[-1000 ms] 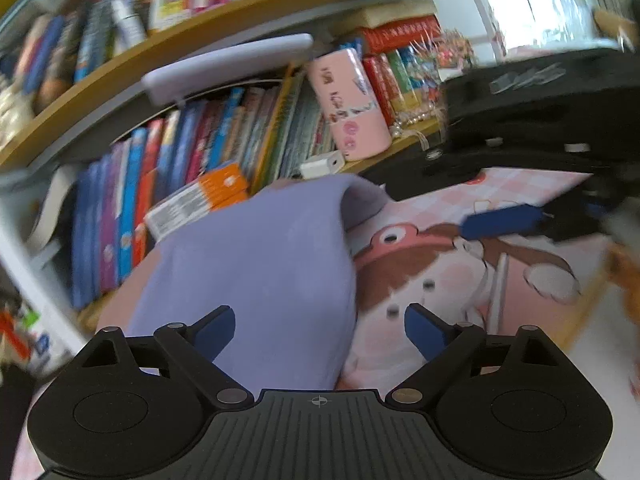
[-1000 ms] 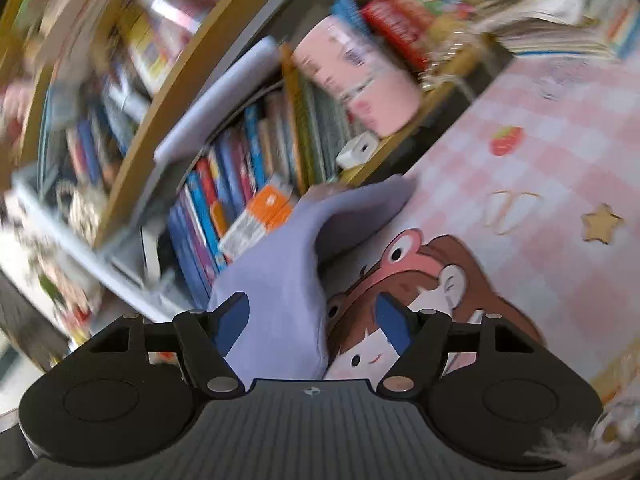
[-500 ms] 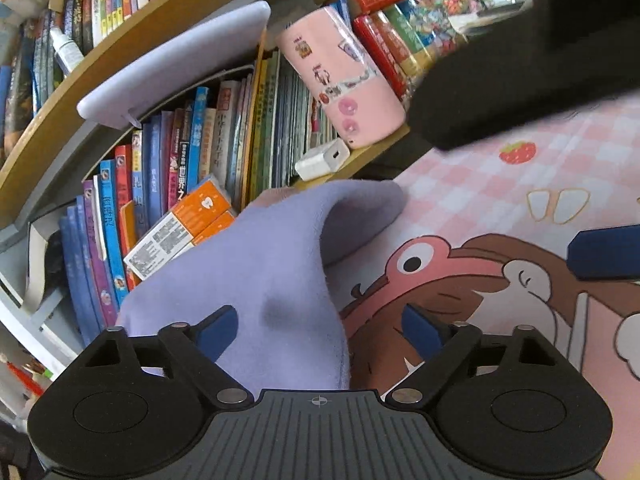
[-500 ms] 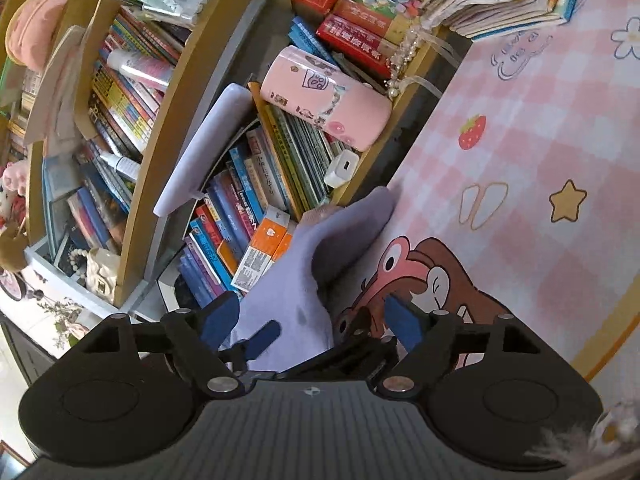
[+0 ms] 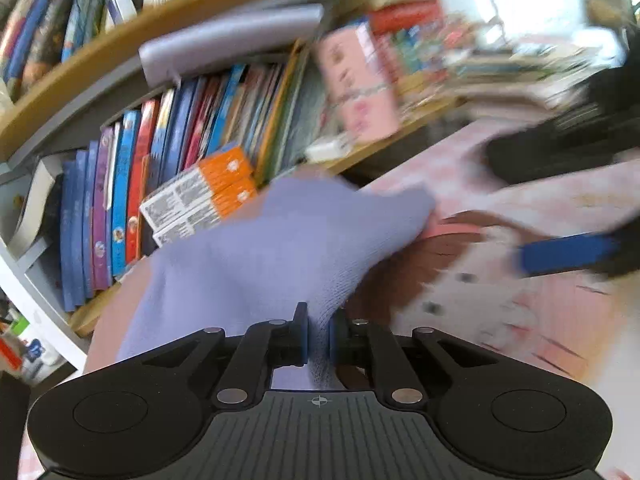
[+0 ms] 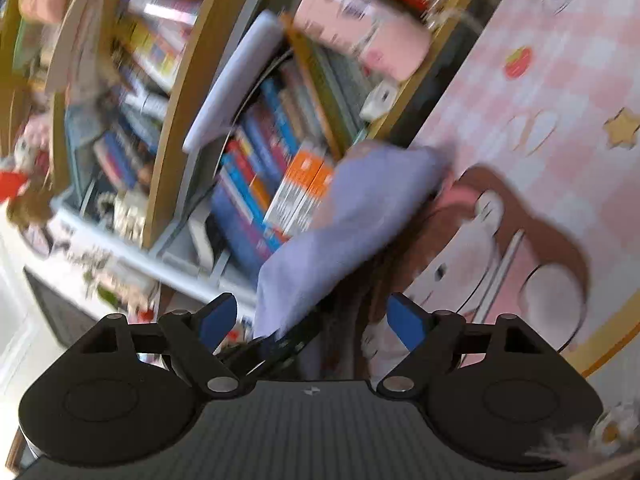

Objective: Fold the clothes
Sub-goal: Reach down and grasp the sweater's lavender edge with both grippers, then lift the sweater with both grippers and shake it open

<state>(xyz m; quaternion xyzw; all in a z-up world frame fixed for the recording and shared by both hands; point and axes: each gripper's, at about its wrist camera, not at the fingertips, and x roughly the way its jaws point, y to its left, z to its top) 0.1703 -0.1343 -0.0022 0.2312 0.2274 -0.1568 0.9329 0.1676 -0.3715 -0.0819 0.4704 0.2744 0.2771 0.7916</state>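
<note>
A lilac garment [image 5: 276, 248] lies on a pink cartoon-print cloth, its far end against the bookshelf. My left gripper [image 5: 319, 338] is shut on the garment's near edge, with fabric pinched between the blue pads. The garment also shows in the right wrist view [image 6: 344, 232], lifted and stretched toward the left gripper's black body [image 6: 276, 350]. My right gripper [image 6: 312, 322] is open and empty, just above and behind the left one. One of its blue fingers [image 5: 564, 254] shows blurred at the right of the left wrist view.
A wooden bookshelf [image 5: 168, 148] packed with books stands right behind the garment. A pink cylindrical case [image 6: 360, 28] and a white charger [image 6: 380, 100] sit on its lower shelf. The pink checked cloth [image 6: 552, 80] spreads to the right.
My left gripper has closed on the lilac garment's near edge and started to lift it. Both views are now motion-blurred. The right gripper stays open and has shifted.
</note>
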